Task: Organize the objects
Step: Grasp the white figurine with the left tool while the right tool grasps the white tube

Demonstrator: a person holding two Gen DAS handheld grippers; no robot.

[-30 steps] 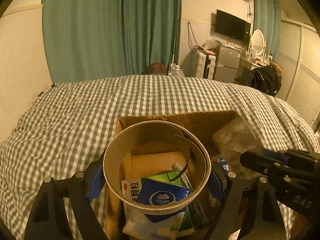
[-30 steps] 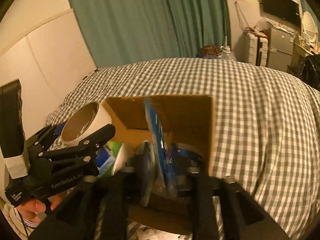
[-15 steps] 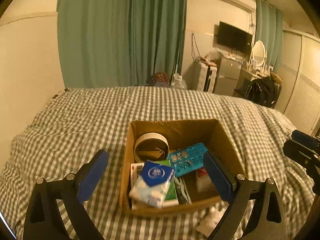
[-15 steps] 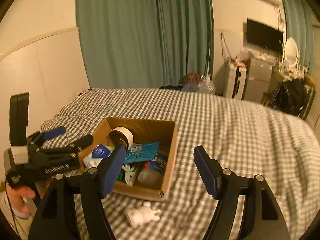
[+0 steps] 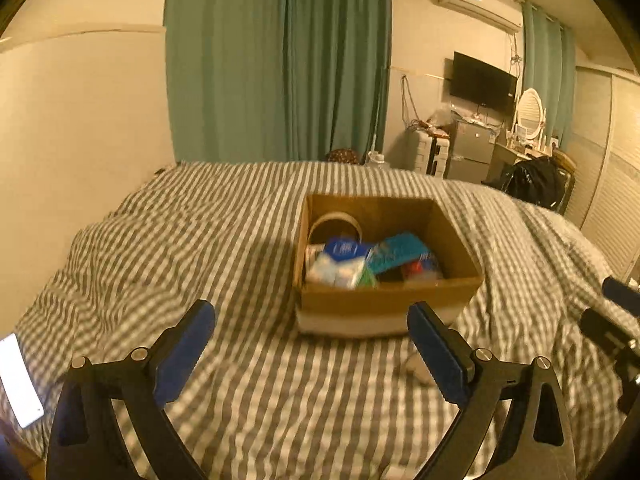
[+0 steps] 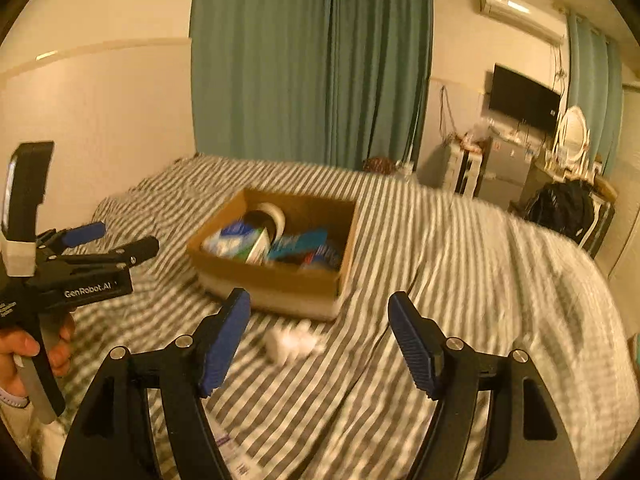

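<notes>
From the left wrist view, our left gripper hung with its blue-padded fingers spread wide and empty over the grey-and-white checked bedspread, well short of the open brown cardboard box. Broad bare quilt lay to the box's left and near side. Inside the box sat a cardboard tape roll at the back left, a soft blue-and-white tissue pack and a flat teal packet. A second earlier that roll was pinched between these fingers; now it rested in the box and the gripper had drawn back.

From the right wrist view, our right gripper was likewise spread and empty, where earlier it was down in the box. A small crumpled white object lay on the bedspread just beside the box's near wall. The left gripper stood at the frame's left edge, held by a hand.
</notes>
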